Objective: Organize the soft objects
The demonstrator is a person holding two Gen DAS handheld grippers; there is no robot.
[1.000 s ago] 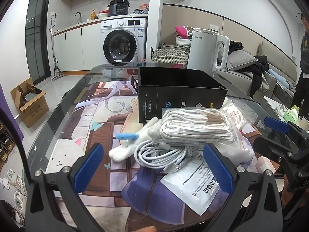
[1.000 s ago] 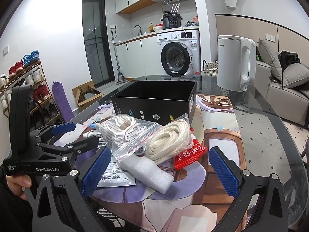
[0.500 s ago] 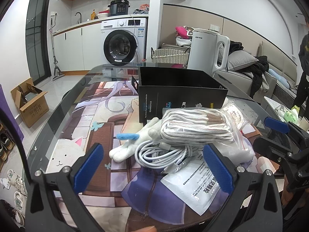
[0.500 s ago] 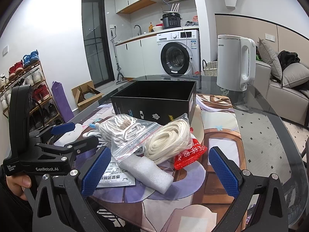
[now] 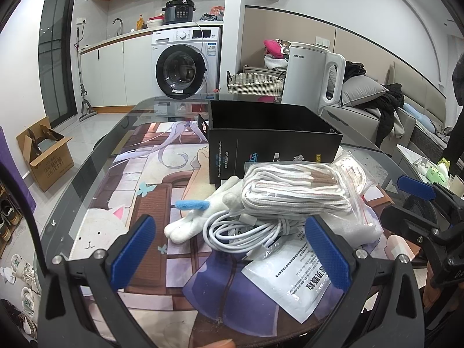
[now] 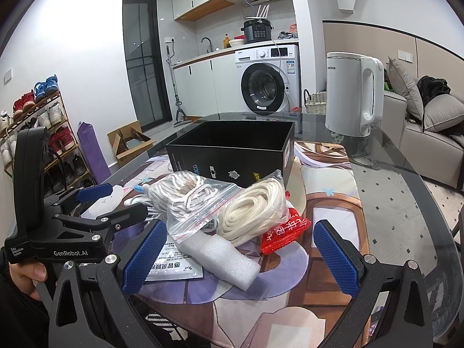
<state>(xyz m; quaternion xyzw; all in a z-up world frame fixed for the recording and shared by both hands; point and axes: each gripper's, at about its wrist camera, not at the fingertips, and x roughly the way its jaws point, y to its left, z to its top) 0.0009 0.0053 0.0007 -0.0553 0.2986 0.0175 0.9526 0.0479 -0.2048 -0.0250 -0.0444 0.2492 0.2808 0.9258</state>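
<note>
Grippers are held spread and empty at the near edge of the tabletop (image 6: 406, 203): the left gripper (image 5: 229, 246) is aimed at the coiled white cable (image 5: 243, 232), and the right gripper (image 6: 240, 249) is aimed at the foam block (image 6: 223, 258), with nothing touched by either. Just beyond them the soft objects are heaped together: a bagged bundle of white cord (image 5: 293, 191) is lying on the cable, a white plush toy (image 5: 203, 217) is wedged against its left side, a second bag of cream rope (image 6: 255, 211) and a red packet (image 6: 285, 230) are lying toward the right edge, and a flat white pouch (image 5: 293, 281) is partly pinned underneath. Behind the heap, toward the far edge, an open black box (image 6: 232, 156) is standing empty. Trouble is judged likely from the overlap: if one item is pinched and lifted, neighbours could be dragged along, a slick bag could slip out, or cable loops could snag and spill things off the tabletop.
</note>
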